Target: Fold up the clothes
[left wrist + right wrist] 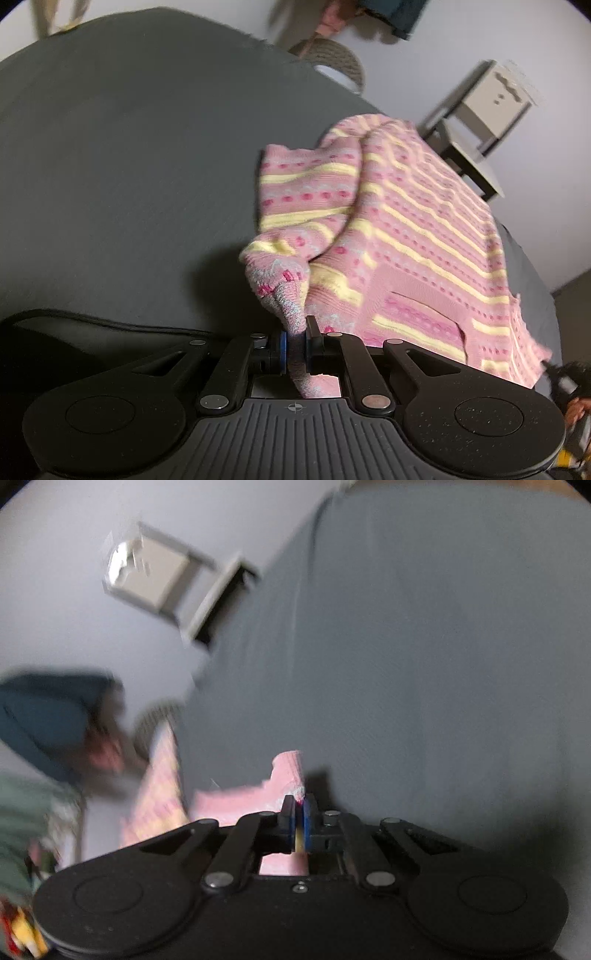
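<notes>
A pink knitted sweater (406, 221) with yellow stripes and rows of red dots hangs lifted over the dark grey bed (129, 166). My left gripper (297, 332) is shut on a bunched corner of it, and the cloth stretches away to the right. A sleeve (306, 195) droops on the left side of the garment. In the blurred right wrist view, my right gripper (299, 812) is shut on a pink edge of the same sweater (251, 801), with the grey bed (424, 664) behind it.
A pale wooden chair (476, 122) stands by the white wall beyond the bed, and shows as a blurred chair (159, 579) in the right wrist view. A woven basket (332, 59) sits near the bed's far edge. Blurred dark blue and green items (40, 716) lie at the left.
</notes>
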A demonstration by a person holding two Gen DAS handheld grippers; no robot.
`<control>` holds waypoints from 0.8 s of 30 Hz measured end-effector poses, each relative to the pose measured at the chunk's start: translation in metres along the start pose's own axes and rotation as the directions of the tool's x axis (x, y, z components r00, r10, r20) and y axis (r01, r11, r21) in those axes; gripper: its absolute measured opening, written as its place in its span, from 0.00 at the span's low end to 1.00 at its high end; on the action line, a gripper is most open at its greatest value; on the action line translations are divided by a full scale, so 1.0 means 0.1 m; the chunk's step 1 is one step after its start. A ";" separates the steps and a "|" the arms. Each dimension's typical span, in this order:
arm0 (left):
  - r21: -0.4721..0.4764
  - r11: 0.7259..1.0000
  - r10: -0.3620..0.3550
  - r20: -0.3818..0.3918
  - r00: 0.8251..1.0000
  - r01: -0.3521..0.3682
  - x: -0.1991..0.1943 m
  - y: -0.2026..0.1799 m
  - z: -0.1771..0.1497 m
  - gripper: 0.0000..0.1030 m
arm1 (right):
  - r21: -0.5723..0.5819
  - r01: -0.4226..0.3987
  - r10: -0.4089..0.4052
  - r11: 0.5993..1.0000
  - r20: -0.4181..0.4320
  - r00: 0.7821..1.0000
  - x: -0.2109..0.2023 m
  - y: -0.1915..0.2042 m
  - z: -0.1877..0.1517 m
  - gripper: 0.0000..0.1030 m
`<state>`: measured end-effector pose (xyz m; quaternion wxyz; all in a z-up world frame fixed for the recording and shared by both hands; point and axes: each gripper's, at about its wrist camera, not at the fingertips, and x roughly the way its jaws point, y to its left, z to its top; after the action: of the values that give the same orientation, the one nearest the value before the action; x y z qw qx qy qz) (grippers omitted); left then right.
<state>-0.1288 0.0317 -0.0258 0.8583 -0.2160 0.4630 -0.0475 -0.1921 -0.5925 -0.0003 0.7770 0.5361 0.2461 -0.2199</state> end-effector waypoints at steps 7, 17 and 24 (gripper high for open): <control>0.111 0.993 -0.048 0.003 0.999 0.048 -0.06 -0.26 -0.11 0.08 | -0.008 0.090 -0.089 0.996 0.065 0.994 -0.48 -0.10 0.16 0.04; 0.058 0.994 0.094 0.018 0.995 -0.095 -0.19 -0.16 -0.02 0.42 | -0.039 0.188 -0.191 0.981 -0.076 0.979 0.00 -0.22 0.07 0.30; 0.220 0.966 0.075 0.265 0.961 -0.136 -0.68 -0.56 -0.17 0.74 | 0.106 0.090 -0.082 0.990 -0.074 0.994 -0.03 -0.44 0.06 0.31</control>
<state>-0.1748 -0.0055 0.0421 0.9314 -0.0919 0.3511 -0.0281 -0.2201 -0.6122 -0.0290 0.7273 0.5738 0.2836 -0.2476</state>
